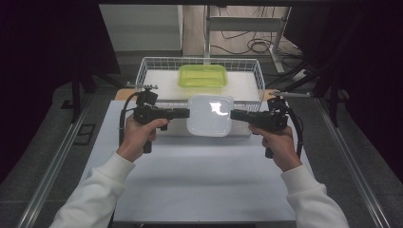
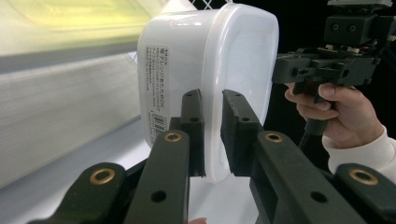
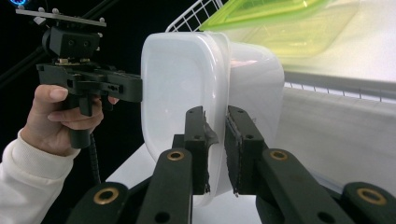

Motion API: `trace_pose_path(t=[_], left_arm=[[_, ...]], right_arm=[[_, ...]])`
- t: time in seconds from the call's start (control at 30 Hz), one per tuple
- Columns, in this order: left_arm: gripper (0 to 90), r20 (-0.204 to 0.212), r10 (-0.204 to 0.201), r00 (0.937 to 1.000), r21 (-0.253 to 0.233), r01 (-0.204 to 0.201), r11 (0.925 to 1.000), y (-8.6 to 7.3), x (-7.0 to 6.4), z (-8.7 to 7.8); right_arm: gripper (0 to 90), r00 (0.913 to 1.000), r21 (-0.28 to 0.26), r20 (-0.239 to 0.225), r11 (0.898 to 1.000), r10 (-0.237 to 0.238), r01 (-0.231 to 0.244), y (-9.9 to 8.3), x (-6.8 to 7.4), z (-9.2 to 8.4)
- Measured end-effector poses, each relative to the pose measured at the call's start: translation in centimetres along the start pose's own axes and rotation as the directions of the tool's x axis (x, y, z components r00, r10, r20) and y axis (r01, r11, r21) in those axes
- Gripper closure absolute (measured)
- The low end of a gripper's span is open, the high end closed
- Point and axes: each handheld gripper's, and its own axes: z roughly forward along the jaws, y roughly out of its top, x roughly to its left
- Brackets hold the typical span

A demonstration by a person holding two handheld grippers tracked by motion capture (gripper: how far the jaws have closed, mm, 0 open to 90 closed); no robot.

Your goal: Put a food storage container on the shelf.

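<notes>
Held up between both hands: a white lidded container [image 1: 210, 115], lifted clear of the tabletop [image 1: 199, 180] just near of the wire basket [image 1: 199, 64]. Left gripper [image 1: 183, 113] clamped on its left rim, right gripper [image 1: 236, 114] on its right rim, each pair of jaws nearly closed with only the rim flange between them, as seen along the jaws in the left gripper view [image 2: 212, 135] and the right gripper view [image 3: 215, 149]. Pinched from opposite sides, probably to keep the box level and stop it swinging, since one grip at an edge would let it tip. Lid seated on the box; contents not discernible through the cloudy plastic. Farther off, a green container [image 1: 202, 75] resting in the basket on a white pad, lid on, apparently empty. Barcode label [image 2: 154, 86] showing on the box's underside.
</notes>
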Motion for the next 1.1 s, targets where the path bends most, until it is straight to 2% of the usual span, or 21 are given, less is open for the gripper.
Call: trace_pose_path(t=[1.1], left_arm=[[80.2, -0.010, 0.050, 0.9987, -0.041, -0.050, 0.9979, 6.0, -1.1, -1.6]], right_arm=[[78.6, 0.9996, -0.034, -0.015, 0.999, -0.022, 0.021, 5.7, 0.6, -0.1]])
